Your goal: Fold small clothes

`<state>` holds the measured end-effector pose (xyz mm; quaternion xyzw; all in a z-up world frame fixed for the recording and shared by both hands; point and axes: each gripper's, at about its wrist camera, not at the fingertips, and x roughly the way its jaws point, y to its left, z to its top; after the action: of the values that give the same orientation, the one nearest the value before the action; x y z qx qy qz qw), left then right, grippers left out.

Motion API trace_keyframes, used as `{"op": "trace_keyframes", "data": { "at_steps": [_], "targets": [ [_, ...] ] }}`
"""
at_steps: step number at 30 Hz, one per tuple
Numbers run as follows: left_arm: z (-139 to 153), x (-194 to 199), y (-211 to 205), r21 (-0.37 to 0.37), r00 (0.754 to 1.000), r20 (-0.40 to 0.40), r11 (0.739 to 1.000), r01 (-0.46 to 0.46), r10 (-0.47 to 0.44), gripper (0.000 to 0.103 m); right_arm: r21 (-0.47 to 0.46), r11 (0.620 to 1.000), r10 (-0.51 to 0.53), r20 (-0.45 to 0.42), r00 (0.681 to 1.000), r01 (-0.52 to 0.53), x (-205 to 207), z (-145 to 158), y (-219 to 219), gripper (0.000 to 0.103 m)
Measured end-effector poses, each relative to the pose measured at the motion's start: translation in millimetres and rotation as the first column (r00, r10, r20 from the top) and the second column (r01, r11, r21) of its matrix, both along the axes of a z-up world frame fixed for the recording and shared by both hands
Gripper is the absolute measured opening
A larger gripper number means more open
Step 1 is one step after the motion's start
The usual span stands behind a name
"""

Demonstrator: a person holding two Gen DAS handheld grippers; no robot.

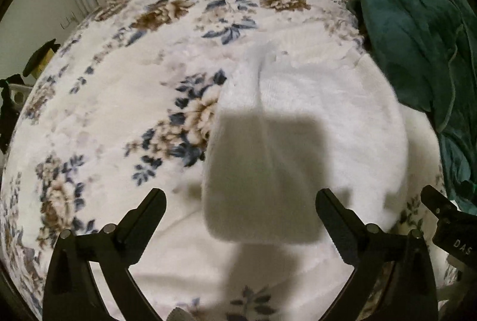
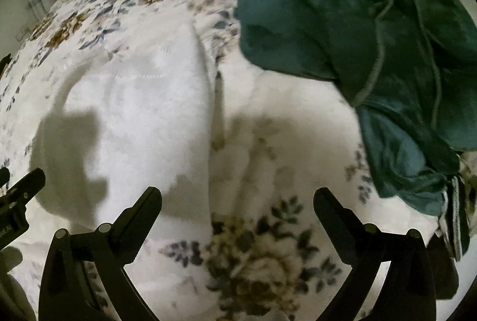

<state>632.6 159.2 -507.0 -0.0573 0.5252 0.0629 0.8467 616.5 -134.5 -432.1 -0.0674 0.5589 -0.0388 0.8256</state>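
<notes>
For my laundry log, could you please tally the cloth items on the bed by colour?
White: 1, the garment.
Teal: 1, the heap; how many pieces it holds cannot be told.
Floral: 1, the blanket beneath.
Total: 3

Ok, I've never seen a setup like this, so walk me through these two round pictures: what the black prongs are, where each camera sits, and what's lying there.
Each picture comes from a fisheye camera mounted on a hand-held two-finger gripper, looking forward along its black fingers. One shows the left gripper, the other the right gripper. Both are open and hold nothing. Below them lies a fluffy white blanket with blue and brown flowers. On it rests a white knitted garment, partly folded with a raised crease. To its right sits a crumpled dark green fleece cloth. The dark patches on the white garment are shadows.
</notes>
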Motion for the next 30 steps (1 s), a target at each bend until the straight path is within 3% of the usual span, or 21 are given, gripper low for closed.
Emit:
{"op": "trace_keyframes", "data": {
  "at_steps": [8,19,24,30],
  "targets": [
    [77.0,-67.4,-14.7,0.022,0.998,0.06,1.0,0.007,-0.008,0.102,-0.022,1.0,0.007,0.096,0.995,-0.005,-73.0,83.7,-7.7,0.103],
    [221.4,-193.0,-42.8,0.032,0.986,0.162,0.999,0.02,-0.025,0.102,-0.033,0.999,0.018,0.28,0.96,-0.009,-211.5,260.5,-15.8,0.103],
    [291.0,-253.6,-54.8,0.041,0.973,0.228,0.999,0.021,-0.03,0.102,-0.014,1.0,0.003,0.369,0.929,0.002,-286.6,353.9,-25.6,0.103],
    [361.4,-315.2,-67.9,0.036,0.959,0.282,0.999,0.018,-0.027,0.102,0.015,1.0,-0.006,0.432,0.902,0.0,-358.7,442.1,-41.9,0.103]
  ]
}}
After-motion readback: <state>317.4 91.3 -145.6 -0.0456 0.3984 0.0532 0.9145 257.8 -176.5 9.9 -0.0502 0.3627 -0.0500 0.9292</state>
